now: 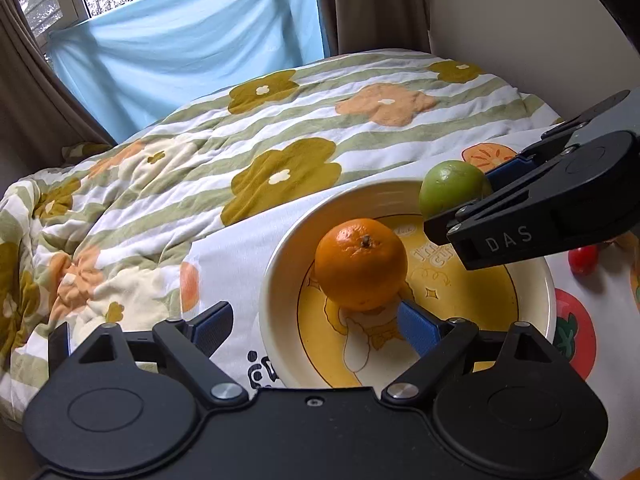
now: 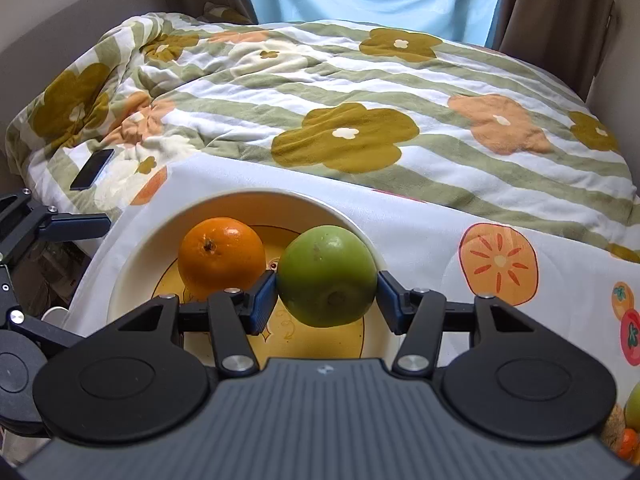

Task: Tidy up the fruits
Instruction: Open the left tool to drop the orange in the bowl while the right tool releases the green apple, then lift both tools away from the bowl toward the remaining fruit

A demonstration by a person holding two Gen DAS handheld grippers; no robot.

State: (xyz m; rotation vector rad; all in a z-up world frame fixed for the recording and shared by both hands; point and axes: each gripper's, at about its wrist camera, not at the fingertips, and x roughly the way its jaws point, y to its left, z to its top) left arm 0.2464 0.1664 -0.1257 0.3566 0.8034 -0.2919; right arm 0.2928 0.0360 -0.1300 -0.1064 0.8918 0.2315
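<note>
While I hold the green apple over the bowl, drop's nearly set.
R gripper pinches it beside the orange; L gripper spread wide, clear, so fruits group together.

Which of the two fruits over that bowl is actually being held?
The green apple: the right gripper clamps it between its pads. The orange sits free in the bowl.

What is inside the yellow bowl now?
An orange sits in the bowl. The right gripper holds a green apple above it. Fruit covers part of the bowl's picture.
</note>
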